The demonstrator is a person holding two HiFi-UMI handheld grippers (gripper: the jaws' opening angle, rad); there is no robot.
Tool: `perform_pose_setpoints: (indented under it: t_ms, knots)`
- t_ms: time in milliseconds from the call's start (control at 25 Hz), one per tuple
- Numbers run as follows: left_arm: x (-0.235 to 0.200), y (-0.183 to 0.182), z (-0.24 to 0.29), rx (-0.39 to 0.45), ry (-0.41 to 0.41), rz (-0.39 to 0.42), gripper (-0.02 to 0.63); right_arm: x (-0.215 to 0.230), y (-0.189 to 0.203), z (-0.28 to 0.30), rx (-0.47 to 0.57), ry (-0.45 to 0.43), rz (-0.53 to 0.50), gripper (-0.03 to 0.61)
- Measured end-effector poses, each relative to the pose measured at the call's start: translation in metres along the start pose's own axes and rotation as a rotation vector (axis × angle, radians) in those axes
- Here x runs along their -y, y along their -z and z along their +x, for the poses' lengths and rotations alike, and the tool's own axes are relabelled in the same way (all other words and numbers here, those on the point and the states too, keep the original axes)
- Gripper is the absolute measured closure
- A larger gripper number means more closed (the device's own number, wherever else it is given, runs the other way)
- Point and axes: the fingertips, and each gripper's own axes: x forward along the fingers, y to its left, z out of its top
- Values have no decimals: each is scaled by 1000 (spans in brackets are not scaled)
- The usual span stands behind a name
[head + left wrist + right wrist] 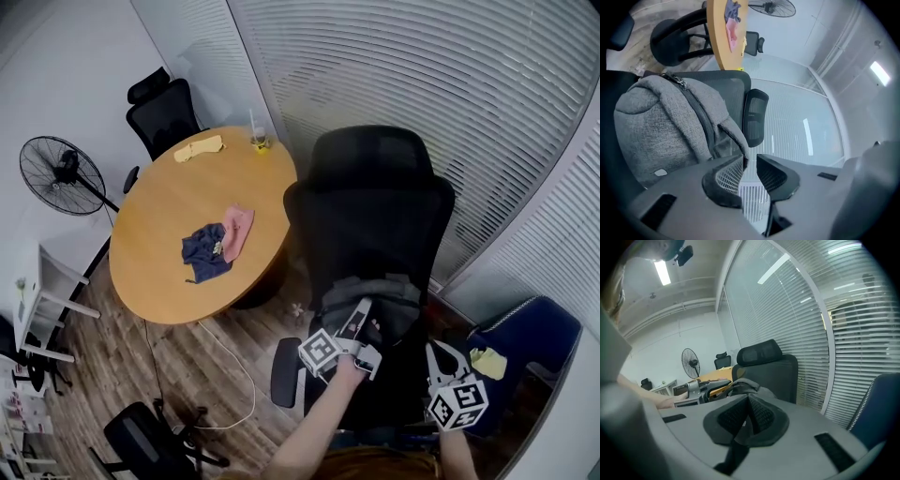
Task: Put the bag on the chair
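The bag [380, 298], a grey fabric backpack, is on the seat of the black office chair [375, 211] and seems to lean against its backrest, so the task looks all but finished. The left gripper [362, 317] hovers at the bag's front face, over the seat. In the left gripper view its jaws stand a little apart with only the window blinds showing through the gap, and nothing is pinched. A strap of the bag [661, 126] hangs right at the tip of one jaw of the left gripper [750, 159]; whether it touches cannot be told. The right gripper [439, 364] is held off the chair's right side, away from the bag, with its jaws pressed together on nothing, as the right gripper view shows [748, 401]. The main risk is that strap: if the left gripper draws back while the strap is snagged on the jaw tip, it could drag the bag forward off the seat. A soft bag may also slump once unsupported. A knock from either gripper might turn the chair and tip the load.
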Motion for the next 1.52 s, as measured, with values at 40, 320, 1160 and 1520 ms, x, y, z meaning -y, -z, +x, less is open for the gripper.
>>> perform_pose_setpoints:
  t_ms: [40, 320, 1160, 1520]
  knots:
    - [6, 5, -1, -30, 10, 34, 522, -3, -2, -1, 7, -3, -9, 566]
    - [21, 35, -29, -272, -118, 477, 573, -18, -19, -15, 71, -11, -33, 566]
    - [96, 92, -95, -533, -198, 1255, 591, -60, -48, -75, 202, 18, -124, 566]
    - [107, 87, -116, -466, -198, 1268, 591, -71, -36, -90, 202, 24, -133, 566]
